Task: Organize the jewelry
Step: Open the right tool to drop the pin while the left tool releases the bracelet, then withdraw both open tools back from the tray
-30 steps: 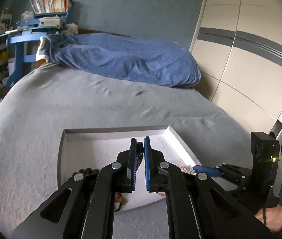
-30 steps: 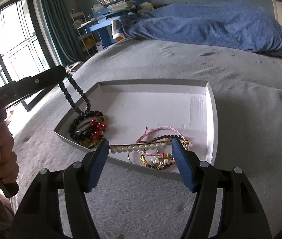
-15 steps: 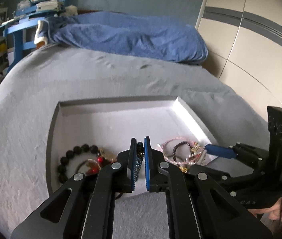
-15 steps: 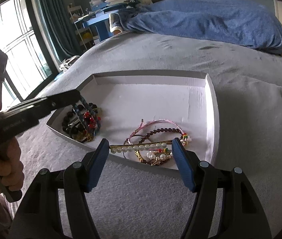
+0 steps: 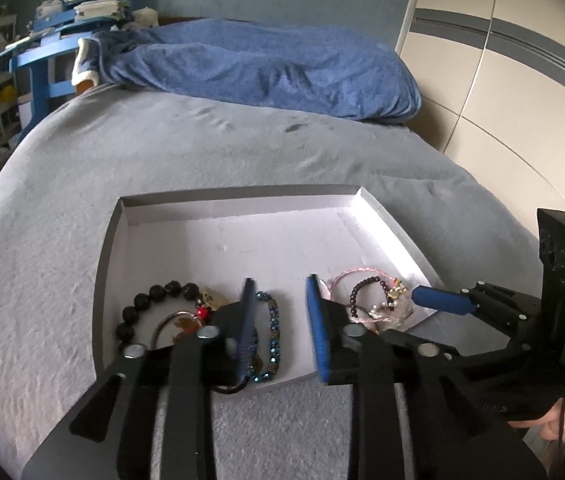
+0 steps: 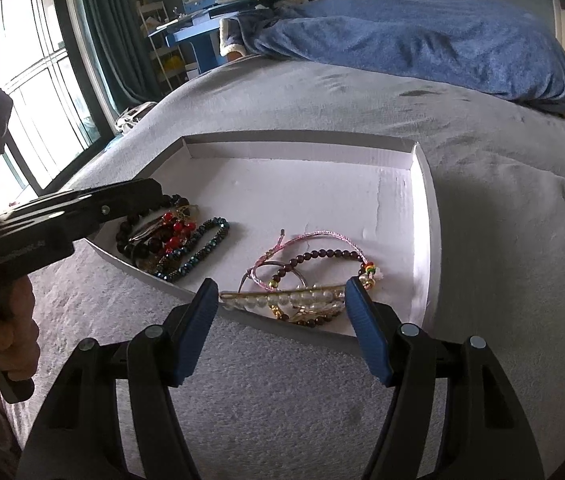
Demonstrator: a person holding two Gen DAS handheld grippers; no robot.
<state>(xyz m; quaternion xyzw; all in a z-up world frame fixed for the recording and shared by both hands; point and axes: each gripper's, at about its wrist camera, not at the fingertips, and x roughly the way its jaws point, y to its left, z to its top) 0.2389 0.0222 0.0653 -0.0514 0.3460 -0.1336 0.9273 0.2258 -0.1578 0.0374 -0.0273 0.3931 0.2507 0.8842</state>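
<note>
Only lettering [image 6: 20, 252] on left gripper [image 5: 280, 280] blurred; fingers [image 5: 318, 320] just opening, blue bracelet [image 5: 273, 332] between.

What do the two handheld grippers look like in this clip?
Both are black plastic with silver screw heads and blue finger pads. The left gripper shows faint lettering on its side in the right wrist view. The right gripper has a boxy black body with a small green light.

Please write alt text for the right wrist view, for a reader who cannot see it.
The right gripper holds a pearl hair clip between its blue jaws over the near edge of a white tray on a grey bed. Two piles of beaded bracelets lie inside.
</note>
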